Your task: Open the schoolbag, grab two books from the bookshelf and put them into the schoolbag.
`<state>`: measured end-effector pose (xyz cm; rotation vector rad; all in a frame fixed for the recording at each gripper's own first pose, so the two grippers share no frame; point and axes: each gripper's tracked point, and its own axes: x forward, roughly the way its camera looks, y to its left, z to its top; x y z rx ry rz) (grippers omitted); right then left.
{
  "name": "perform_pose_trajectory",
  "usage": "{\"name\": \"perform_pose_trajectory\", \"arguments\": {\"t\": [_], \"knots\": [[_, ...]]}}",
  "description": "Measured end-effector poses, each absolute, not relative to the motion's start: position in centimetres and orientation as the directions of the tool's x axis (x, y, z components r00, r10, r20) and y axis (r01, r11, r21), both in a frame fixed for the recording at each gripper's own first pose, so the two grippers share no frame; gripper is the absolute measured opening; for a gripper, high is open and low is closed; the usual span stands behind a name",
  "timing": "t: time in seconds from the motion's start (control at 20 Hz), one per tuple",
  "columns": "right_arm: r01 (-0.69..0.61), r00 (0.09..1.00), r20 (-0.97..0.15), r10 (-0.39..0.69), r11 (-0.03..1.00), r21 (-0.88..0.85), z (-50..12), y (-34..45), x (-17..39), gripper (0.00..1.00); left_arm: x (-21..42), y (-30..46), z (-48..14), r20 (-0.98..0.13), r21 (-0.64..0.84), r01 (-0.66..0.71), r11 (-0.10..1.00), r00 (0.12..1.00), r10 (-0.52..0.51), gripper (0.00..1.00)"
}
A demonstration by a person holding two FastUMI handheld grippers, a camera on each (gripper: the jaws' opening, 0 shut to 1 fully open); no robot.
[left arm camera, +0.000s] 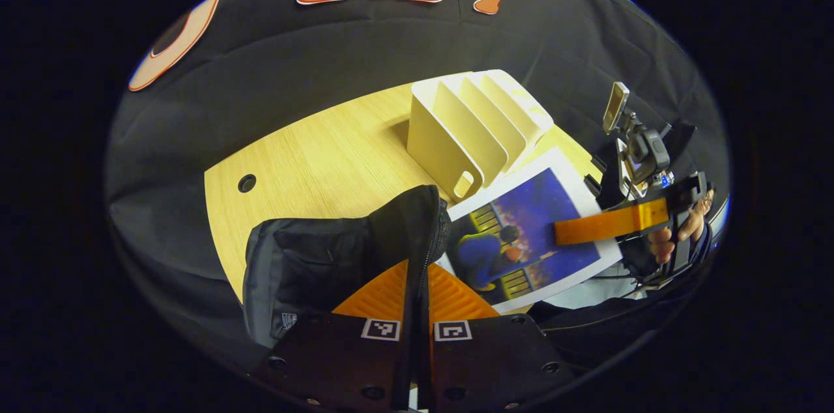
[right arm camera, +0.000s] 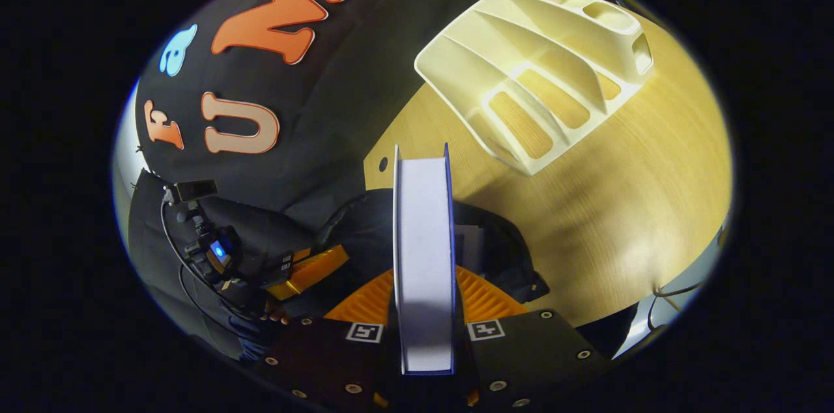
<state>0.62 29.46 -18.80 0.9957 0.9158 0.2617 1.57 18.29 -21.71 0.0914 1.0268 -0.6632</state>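
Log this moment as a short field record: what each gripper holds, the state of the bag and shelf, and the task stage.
left gripper: shut on the schoolbag, pinching its zippered edge and holding it up
right gripper: shut on a book, held over the bag's opening
schoolbag: open, on the wooden table; something pale shows inside, cannot tell what
bookshelf: white, slots look empty
task stage: book about to go into the bag
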Motion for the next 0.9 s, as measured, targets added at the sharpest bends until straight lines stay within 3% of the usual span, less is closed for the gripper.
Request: {"name": "perform_pose_trajectory", "arguments": {"t": [0.9], "knots": [[0.172, 0.643, -0.384, 0.663, 0.364, 0.916, -24.9, 39.7, 5.1, 0.33, 0.2, 15.4, -20.3, -0.775, -0.281, 0.564, 0.777, 0.345, -0.530, 0.05]]}}
